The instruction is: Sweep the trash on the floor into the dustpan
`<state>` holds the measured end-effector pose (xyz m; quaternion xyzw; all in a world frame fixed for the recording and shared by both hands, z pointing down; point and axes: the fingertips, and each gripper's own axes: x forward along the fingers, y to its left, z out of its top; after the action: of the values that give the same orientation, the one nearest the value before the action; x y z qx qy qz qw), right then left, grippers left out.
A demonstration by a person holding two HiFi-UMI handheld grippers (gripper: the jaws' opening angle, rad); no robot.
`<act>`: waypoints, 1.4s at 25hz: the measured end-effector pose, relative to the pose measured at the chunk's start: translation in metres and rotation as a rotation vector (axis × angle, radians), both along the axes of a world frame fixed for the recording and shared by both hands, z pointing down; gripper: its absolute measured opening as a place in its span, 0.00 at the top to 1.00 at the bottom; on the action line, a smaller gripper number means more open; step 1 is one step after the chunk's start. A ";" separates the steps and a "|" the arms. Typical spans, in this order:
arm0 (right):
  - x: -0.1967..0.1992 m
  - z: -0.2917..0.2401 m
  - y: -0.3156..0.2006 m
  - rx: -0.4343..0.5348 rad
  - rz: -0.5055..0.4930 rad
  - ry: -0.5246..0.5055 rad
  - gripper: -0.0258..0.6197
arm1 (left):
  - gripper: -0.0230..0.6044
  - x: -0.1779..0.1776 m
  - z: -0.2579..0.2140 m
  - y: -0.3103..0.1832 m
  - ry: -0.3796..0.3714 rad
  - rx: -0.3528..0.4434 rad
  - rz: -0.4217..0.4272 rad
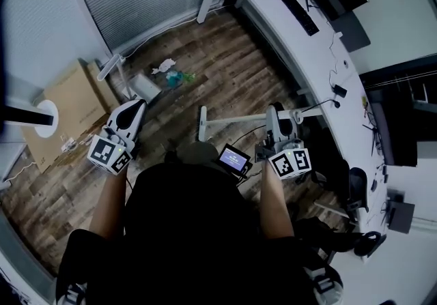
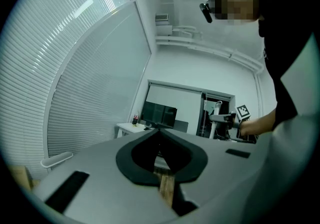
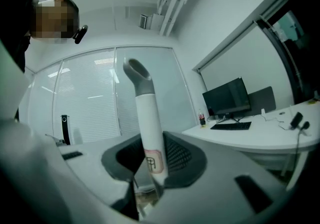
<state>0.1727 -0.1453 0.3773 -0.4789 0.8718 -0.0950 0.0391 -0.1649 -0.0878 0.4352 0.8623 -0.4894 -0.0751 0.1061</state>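
Note:
The trash, a crumpled white paper [image 1: 163,65] and a teal scrap [image 1: 179,78], lies on the wood floor near the blinds. A grey dustpan [image 1: 145,85] rests on the floor just left of it. In the head view my left gripper [image 1: 138,103] points at the dustpan from this side. Its jaws [image 2: 161,155] are shut, and nothing shows between the pads. My right gripper [image 1: 276,119] is shut on a white broom handle [image 3: 150,128] with a grey top, which stands upright through the jaws [image 3: 150,170]. The broom's head is hidden.
A long white desk [image 1: 287,31] with a keyboard and monitor curves along the right. A white T-shaped bar [image 1: 246,119] lies on the floor ahead. At the left are flat cardboard [image 1: 72,102] and a round white stand base [image 1: 45,118].

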 end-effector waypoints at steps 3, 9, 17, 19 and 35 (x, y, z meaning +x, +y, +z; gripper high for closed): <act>-0.006 -0.006 -0.024 0.016 0.008 -0.007 0.82 | 0.97 -0.004 -0.002 -0.010 -0.012 0.006 -0.007; -0.017 -0.007 -0.061 0.043 0.004 -0.025 0.82 | 0.97 -0.014 0.004 -0.027 -0.027 0.006 -0.038; -0.039 0.024 -0.135 -0.008 -0.074 -0.055 0.82 | 0.97 -0.025 0.017 -0.073 -0.048 -0.050 -0.115; -0.046 0.029 -0.157 -0.019 -0.111 -0.052 0.82 | 0.97 -0.030 0.019 -0.089 -0.061 -0.063 -0.141; -0.069 0.062 -0.332 -0.107 -0.387 -0.050 0.82 | 0.97 -0.062 0.028 -0.183 -0.097 -0.172 -0.466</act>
<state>0.1035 -0.4771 0.4394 -0.3015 0.9400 -0.1587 0.0162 -0.2271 -0.2709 0.4633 0.7166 -0.6840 -0.0140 0.1354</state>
